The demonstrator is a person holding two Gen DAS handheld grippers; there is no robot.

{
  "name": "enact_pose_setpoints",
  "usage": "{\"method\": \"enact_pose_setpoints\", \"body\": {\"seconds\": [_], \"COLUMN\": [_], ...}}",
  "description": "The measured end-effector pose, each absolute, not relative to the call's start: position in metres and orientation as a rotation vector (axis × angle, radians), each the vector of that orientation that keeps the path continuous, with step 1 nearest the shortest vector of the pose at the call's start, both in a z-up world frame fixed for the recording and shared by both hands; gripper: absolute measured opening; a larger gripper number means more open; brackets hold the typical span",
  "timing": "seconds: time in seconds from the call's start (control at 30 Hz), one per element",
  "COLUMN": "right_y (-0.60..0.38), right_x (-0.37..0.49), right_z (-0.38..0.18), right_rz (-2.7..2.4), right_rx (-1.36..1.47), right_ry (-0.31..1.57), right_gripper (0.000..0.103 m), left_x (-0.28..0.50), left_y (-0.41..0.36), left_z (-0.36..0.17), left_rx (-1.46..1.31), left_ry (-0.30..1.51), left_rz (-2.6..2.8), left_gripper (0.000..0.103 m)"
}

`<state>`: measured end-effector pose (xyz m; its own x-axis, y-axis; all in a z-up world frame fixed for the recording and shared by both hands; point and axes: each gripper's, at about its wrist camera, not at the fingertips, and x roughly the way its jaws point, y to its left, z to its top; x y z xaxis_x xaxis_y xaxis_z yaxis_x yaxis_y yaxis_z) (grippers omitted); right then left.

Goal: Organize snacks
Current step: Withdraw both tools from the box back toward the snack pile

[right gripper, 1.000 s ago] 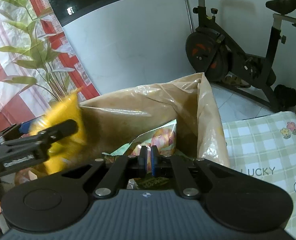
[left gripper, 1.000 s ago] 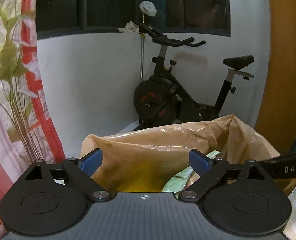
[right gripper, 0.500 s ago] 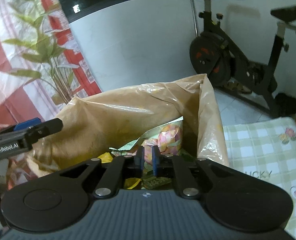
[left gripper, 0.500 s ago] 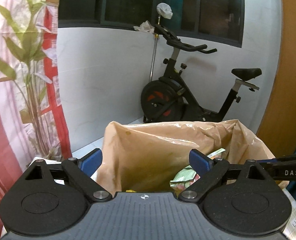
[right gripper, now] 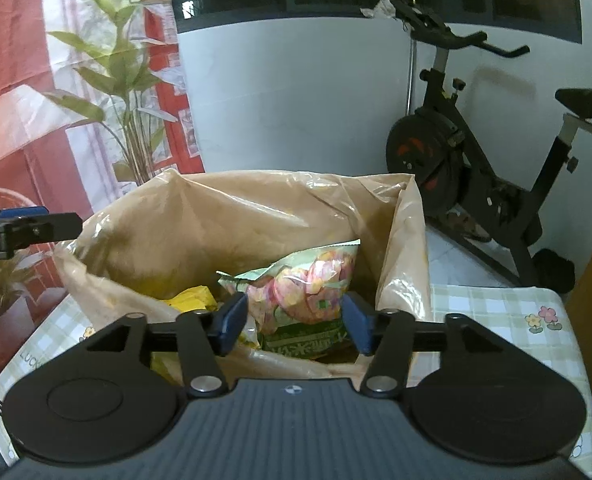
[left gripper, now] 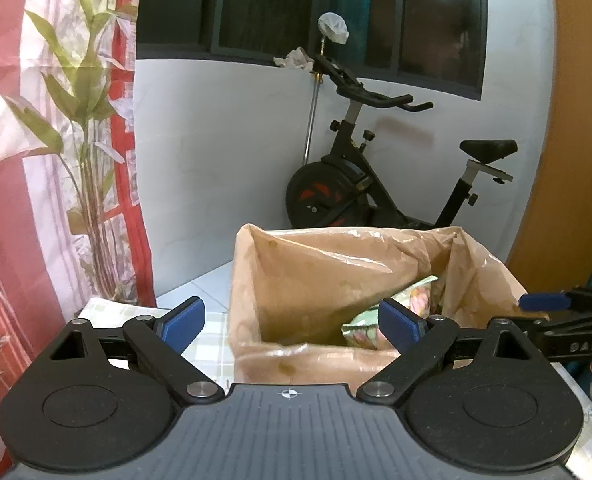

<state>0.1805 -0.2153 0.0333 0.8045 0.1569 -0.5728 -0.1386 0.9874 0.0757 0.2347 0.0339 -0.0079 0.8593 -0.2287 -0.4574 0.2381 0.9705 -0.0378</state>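
Right gripper (right gripper: 293,322) opening over "LUCKY" tablecloth (right gripper: 496,320)

A table with a green-and-white checked cloth (right gripper: 496,320) carries an open tan plastic bag (right gripper: 223,224) of snacks.

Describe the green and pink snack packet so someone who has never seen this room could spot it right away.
Find the tan plastic bag standing open on the checked tablecloth. The snack packet leans inside, toward its right wall. Unlike the yellow packet beside it, it is pale green with pink pieces pictured.
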Motion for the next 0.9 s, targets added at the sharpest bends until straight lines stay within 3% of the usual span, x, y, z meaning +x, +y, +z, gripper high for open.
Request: {"method": "enact_pose_setpoints", "body": {"seconds": [0.07, 0.2, 0.57, 0.9], "right_y": [-0.215, -0.212, -0.2, -0.221], "right_x": [0.173, 0.156, 0.116, 0.086], "right_z": [0.034, 0.037, 0.028, -0.004], "right_rz": [0.161, 0.2, 0.232, 0.229], "right_rx": [0.027, 0.027, -0.004, 0.109], "right_ry": [0.584, 0.512, 0.37, 0.378], "right_gripper": [0.082, 0.091, 0.102, 0.103], "left_x": [0.227, 0.217, 0.179, 0.157], "left_y": [0.038, 0.047, 0.058, 0.064], "left_z": [-0.009, -0.011, -0.033, -0.075], "left_rx": [0.018, -0.009, -0.045, -0.095], "left_ry": [0.471, 0.47, 0.458, 0.522], "left_rz": [-0.238, -0.228, -0.191, -0.195], "left_gripper": [0.095, 0.095, 0.095, 0.094]}}
